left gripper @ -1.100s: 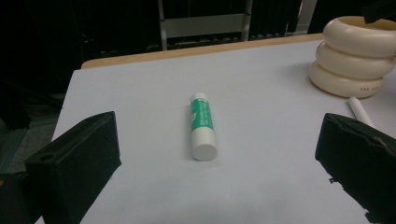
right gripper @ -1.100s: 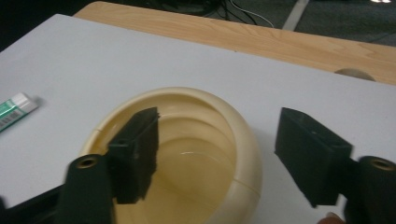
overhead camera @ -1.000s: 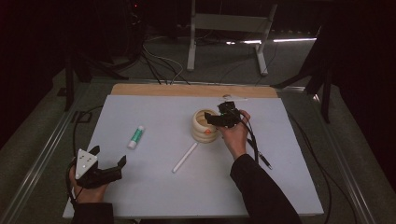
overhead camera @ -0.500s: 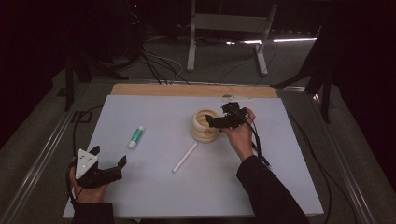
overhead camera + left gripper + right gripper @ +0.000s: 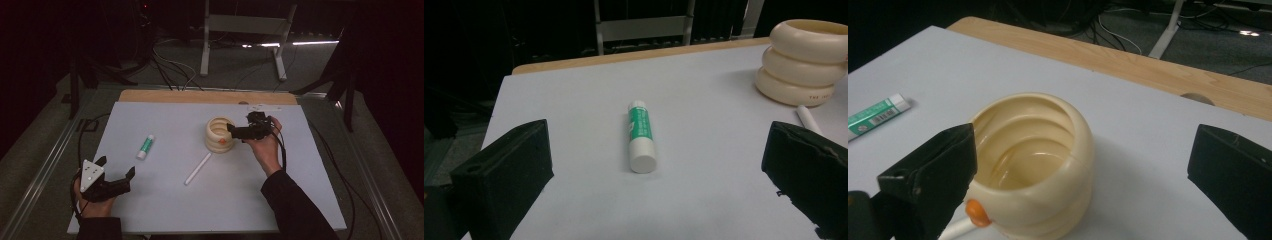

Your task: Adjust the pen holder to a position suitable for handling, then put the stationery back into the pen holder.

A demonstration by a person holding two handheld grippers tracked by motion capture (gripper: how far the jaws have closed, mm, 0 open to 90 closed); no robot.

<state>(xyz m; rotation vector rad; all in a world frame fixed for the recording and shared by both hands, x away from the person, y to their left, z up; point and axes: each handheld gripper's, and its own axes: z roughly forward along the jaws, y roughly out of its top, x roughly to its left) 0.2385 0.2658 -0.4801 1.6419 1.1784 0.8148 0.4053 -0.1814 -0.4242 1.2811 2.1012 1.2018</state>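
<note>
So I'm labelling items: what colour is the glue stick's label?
Green, on a white tube; the glue stick shows best in the left gripper view.

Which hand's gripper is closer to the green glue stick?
Left. The left gripper sits just below the glue stick, jaws open toward it. The right gripper is far across, beside the cream cup.

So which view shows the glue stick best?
The left gripper view: the glue stick lies centred and close, its green label and white cap end plain, well short of the open jaws. The high view shows it small, left of the cup. The right gripper view catches one end at its left edge.
</note>
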